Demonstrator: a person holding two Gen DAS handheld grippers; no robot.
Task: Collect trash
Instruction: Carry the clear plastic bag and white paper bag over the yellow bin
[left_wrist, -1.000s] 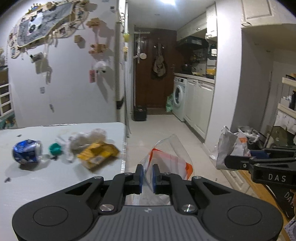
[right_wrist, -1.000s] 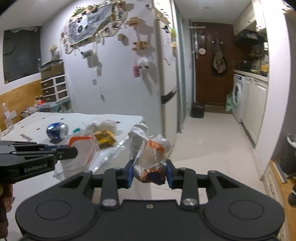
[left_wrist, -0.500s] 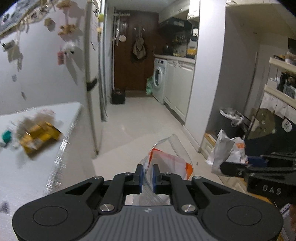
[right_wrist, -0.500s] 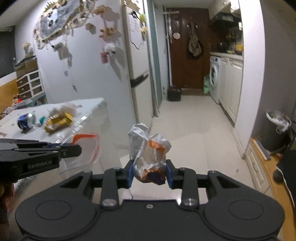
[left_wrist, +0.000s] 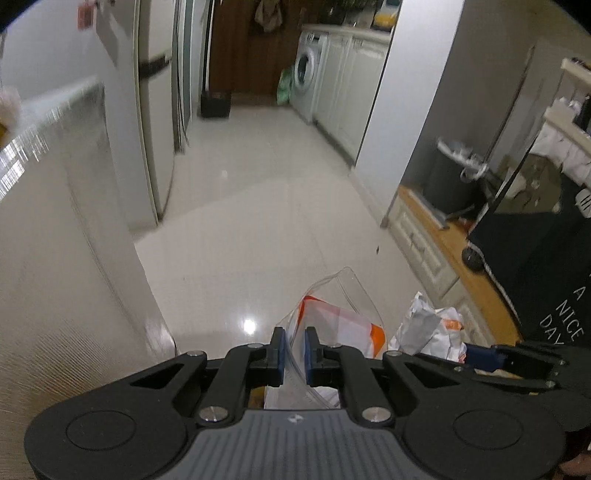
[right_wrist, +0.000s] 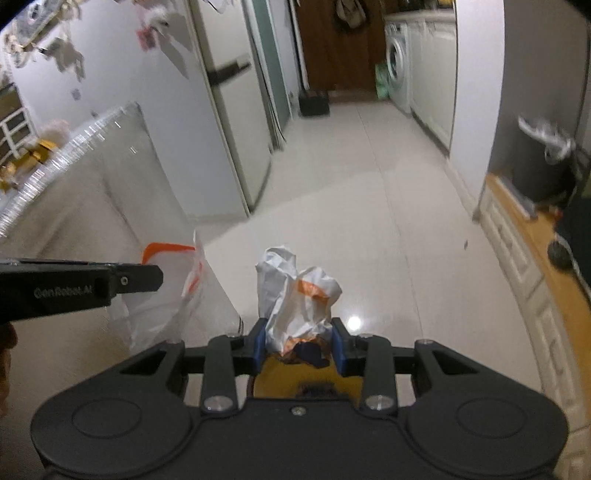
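My left gripper (left_wrist: 294, 349) is shut on the edge of a clear plastic bag (left_wrist: 332, 314) with an orange stripe, which hangs in front of it over the floor. My right gripper (right_wrist: 298, 343) is shut on a crumpled white and orange wrapper (right_wrist: 295, 291). In the left wrist view that wrapper (left_wrist: 428, 328) sits just right of the bag, with the right gripper's blue fingertip (left_wrist: 480, 357) beside it. In the right wrist view the bag (right_wrist: 177, 291) hangs left of the wrapper, under the left gripper (right_wrist: 147, 278). A yellow thing (right_wrist: 303, 380) shows below the right jaws.
A white table (left_wrist: 55, 184) stands at the left with blurred trash (right_wrist: 40, 147) on top. A grey bin (left_wrist: 450, 181) with a liner stands at the right, near a black bag (left_wrist: 535, 258) with white lettering. Glossy tile floor (left_wrist: 266, 206) runs to a washing machine (left_wrist: 306, 66).
Both grippers have dropped and tilted down toward the floor, moving off the table to its right. The table top with its trash has slid out to the left edge. Both grips are unchanged.
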